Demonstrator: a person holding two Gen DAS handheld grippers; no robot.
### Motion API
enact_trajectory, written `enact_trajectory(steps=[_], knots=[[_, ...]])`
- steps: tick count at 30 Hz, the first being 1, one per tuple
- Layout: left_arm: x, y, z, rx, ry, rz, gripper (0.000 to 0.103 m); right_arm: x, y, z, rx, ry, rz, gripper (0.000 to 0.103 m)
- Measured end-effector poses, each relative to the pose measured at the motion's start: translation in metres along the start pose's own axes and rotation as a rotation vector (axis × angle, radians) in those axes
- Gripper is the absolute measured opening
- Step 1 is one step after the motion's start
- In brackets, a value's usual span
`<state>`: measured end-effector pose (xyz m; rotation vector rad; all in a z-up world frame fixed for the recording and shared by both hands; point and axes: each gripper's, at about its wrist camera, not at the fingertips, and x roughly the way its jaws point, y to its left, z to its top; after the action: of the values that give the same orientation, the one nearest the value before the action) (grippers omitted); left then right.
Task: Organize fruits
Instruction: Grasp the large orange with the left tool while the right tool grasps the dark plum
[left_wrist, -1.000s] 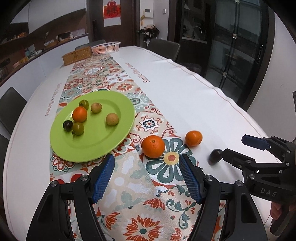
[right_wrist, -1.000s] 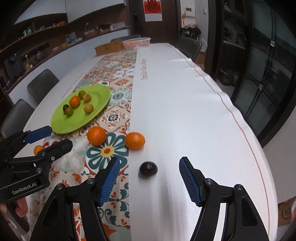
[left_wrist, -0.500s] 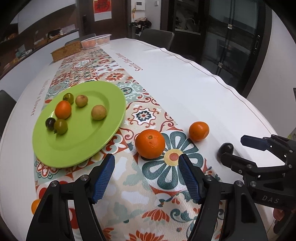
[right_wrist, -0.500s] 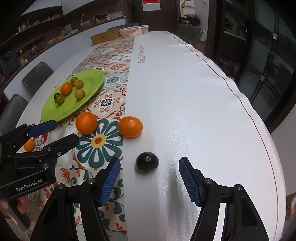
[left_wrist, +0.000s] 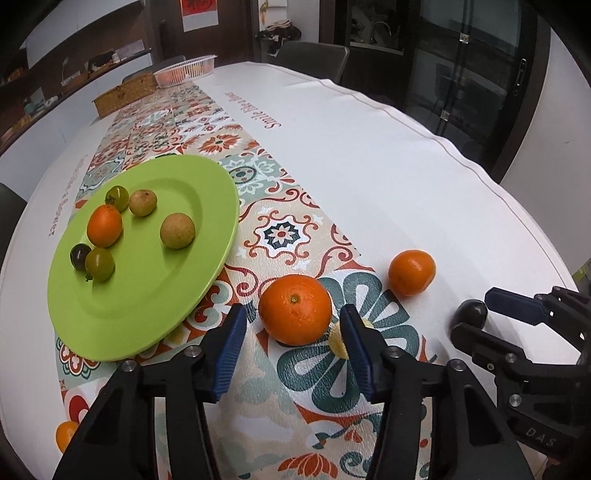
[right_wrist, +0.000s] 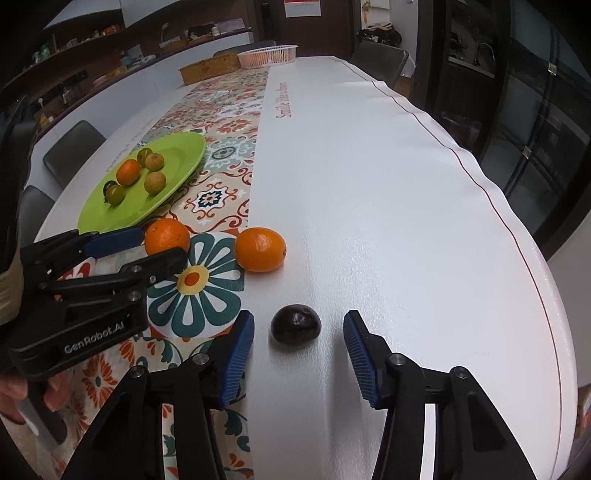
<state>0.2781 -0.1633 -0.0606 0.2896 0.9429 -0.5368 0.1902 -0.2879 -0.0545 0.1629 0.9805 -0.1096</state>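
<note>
Closing, left tongs (left_wrist: 293, 345) straddle the stem-up orange (left_wrist: 294, 309), right tongs (right_wrist: 298, 343) the crosswise plum (right_wrist: 295, 324), neither gripped.

Bare white cloth (right_wrist: 388, 184) right of small orange (right_wrist: 260, 249): free; green plate (left_wrist: 147, 295) crowds left.

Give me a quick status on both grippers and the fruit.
Left gripper closing around big orange, pads not touching. Right gripper closing around dark plum, gaps both sides. Green plate nearby, path clear.
</note>
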Motion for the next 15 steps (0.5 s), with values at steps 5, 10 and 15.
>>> enact_trajectory(steps=[5, 10, 15], knots=[[0.007, 0.002, 0.0, -0.018, 0.025, -0.007, 0.041, 0.003, -0.001, -0.001, 0.006, 0.01, 0.009, 0.038], [0.005, 0.0, -0.002, -0.018, 0.016, 0.001, 0.04, 0.005, -0.001, -0.002, 0.005, 0.013, 0.028, 0.031], [-0.004, -0.001, -0.005, -0.015, -0.007, -0.006, 0.04, 0.002, -0.002, -0.002, 0.003, 0.004, 0.035, 0.031]])
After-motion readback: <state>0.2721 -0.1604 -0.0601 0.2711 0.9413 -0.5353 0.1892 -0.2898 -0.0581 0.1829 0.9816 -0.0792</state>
